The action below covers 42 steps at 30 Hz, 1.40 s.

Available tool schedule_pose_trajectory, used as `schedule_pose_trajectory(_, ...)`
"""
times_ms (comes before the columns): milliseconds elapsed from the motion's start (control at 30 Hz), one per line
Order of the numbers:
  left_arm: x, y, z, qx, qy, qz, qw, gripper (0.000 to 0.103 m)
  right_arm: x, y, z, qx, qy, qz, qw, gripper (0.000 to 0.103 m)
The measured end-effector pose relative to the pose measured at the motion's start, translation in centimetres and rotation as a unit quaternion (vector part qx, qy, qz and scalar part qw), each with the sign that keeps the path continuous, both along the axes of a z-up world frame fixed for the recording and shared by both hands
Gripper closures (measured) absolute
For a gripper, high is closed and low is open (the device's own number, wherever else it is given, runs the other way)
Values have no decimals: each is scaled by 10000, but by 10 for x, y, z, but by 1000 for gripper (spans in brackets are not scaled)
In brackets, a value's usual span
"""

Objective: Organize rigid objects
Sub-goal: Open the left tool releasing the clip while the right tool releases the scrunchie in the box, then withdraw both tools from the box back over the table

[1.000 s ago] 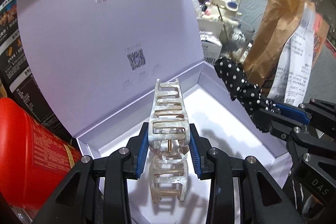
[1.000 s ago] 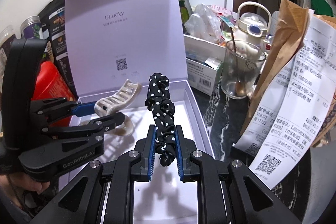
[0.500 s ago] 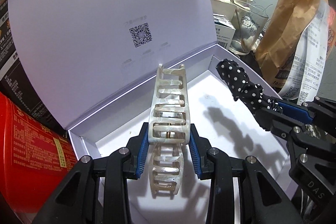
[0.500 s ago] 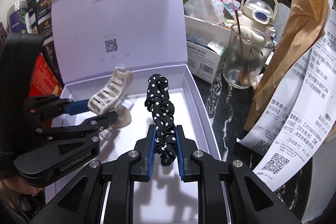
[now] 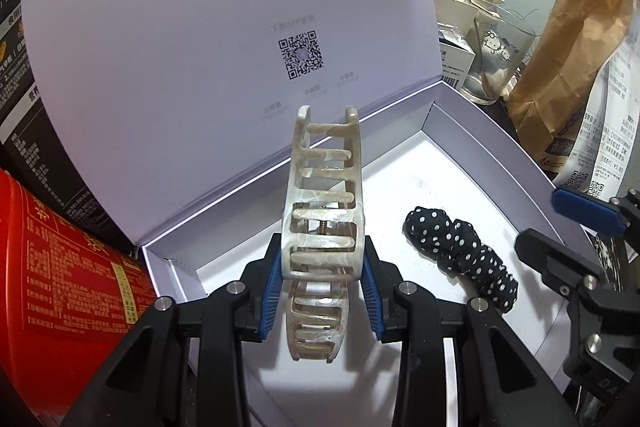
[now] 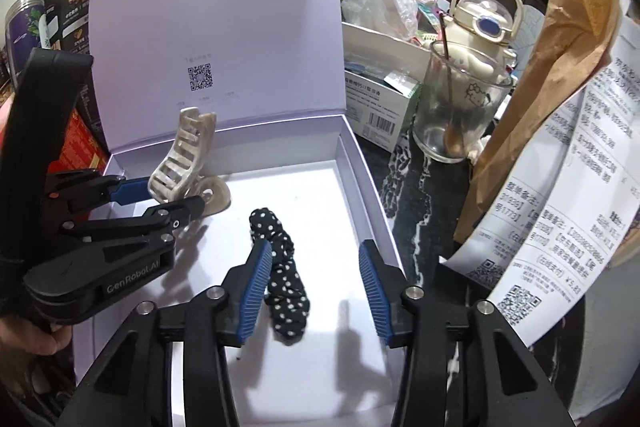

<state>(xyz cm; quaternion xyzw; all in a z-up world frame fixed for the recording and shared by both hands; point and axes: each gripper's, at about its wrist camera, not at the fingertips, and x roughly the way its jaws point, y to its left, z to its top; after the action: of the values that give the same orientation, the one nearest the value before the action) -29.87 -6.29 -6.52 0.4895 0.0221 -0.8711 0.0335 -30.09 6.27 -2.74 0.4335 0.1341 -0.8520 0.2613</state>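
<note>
My left gripper (image 5: 322, 287) is shut on a cream marbled claw hair clip (image 5: 320, 203) and holds it over the left part of the open lavender gift box (image 5: 472, 115). The clip also shows in the right wrist view (image 6: 182, 159). A black polka-dot scrunchie (image 6: 282, 271) lies on the white box floor, touching the left pad of my right gripper (image 6: 316, 289), which is open over it. The scrunchie also shows in the left wrist view (image 5: 460, 251), left of my right gripper (image 5: 560, 223).
The box lid (image 6: 216, 27) stands upright behind. A red tin (image 5: 60, 267) is at the left. A glass cup (image 6: 460, 111), white kettle bottle (image 6: 486, 23), small carton (image 6: 376, 103), brown paper bag (image 6: 552, 99) and receipt (image 6: 568, 195) crowd the right side.
My right gripper has opened and let go of the scrunchie, which now lies in the box. My left gripper has moved lower and further into the box with the clip.
</note>
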Motion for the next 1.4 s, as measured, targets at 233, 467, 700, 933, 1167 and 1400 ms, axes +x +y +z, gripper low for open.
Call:
schedule_pose_trajectory(233, 4, 1, 2, -191, -32, 52, 9998, 68, 8, 9, 7, 45, 92, -101, 9999, 53)
schedule_pose_trajectory(467, 10, 0, 10, -25, 94, -6, 10000, 16, 12, 16, 13, 125, 230, -134, 9996, 53)
schedule_pose_trajectory(700, 21, 7, 21, -109, 197, -8, 9997, 16, 29, 25, 27, 164, 436, -122, 9988, 53)
schedule_pose_trajectory(933, 18, 24, 40, 36, 404, -104, 9991, 16, 40, 38, 42, 33, 554, -178, 9983, 53)
schedule_pose_trajectory(1167, 31, 39, 60, 77, 561, -226, 9981, 16, 53, 54, 58, -66, 687, -273, 9972, 53)
schedule_pose_trajectory(1400, 54, 48, 86, 33, 780, -319, 9964, 16, 67, 70, 75, -200, 816, -403, 9956, 51)
